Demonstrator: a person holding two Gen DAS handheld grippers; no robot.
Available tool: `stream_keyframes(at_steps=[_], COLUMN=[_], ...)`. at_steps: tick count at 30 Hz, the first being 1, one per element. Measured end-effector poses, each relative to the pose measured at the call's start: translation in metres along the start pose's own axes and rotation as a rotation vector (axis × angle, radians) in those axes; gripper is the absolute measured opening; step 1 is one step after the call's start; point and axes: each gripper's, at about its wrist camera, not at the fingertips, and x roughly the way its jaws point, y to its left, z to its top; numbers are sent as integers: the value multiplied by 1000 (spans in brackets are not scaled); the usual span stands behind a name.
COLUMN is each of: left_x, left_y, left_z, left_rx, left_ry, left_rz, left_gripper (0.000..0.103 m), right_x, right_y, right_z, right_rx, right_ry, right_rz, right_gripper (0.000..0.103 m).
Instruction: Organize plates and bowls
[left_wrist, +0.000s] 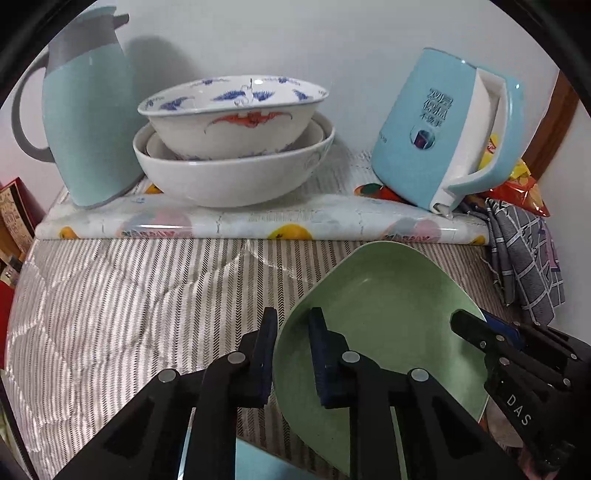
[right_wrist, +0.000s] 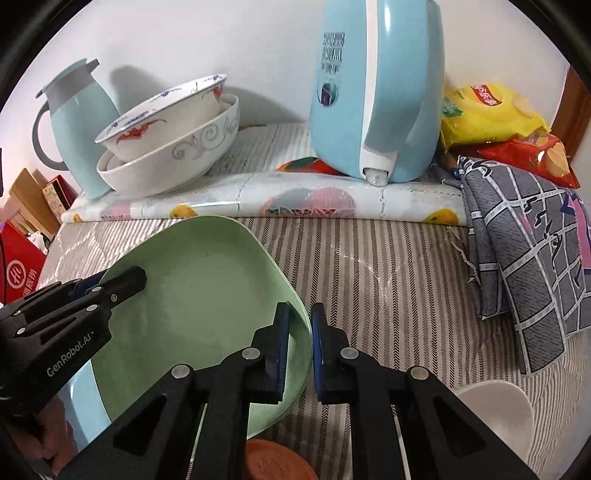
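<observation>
Left wrist view: the green plate (left_wrist: 384, 317) is held at its left rim by the left gripper (left_wrist: 293, 358), whose jaws are closed narrow on the edge, one pad inside and one outside. In the right wrist view the opposite rim is clamped in the same way by the right gripper (right_wrist: 299, 347). The plate is tilted, just above the striped table (left_wrist: 129, 295), in front of the stacked bowls (left_wrist: 232, 140) that stand between the thermos jug (left_wrist: 85, 122) and the blue kettle (left_wrist: 439, 129).

Only thin rims are pinched, so a slip is possible if the two hands are pulled apart or turned unequally. If the plate is carried forward too low, the fold of the fruit-print cloth (left_wrist: 258, 221) can be caught. The top bowl sits crooked and can be tipped by a knock.
</observation>
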Motion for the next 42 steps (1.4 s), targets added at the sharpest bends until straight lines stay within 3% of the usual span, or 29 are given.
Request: stream_keyframes(at_steps=[21,42], left_x=[-94,-134], left_y=[0,42], left_z=[-29,-66], left_rx=[1,-39], left_ry=[-100,-136], left_rz=[-11,-4], left_gripper=[17,17], right_x=[-93,-123], right_y=[17,67], right_z=[-31,-66], right_rx=[16,-15], right_ry=[-111,-140], right_rz=[12,22], right_gripper=[11,11])
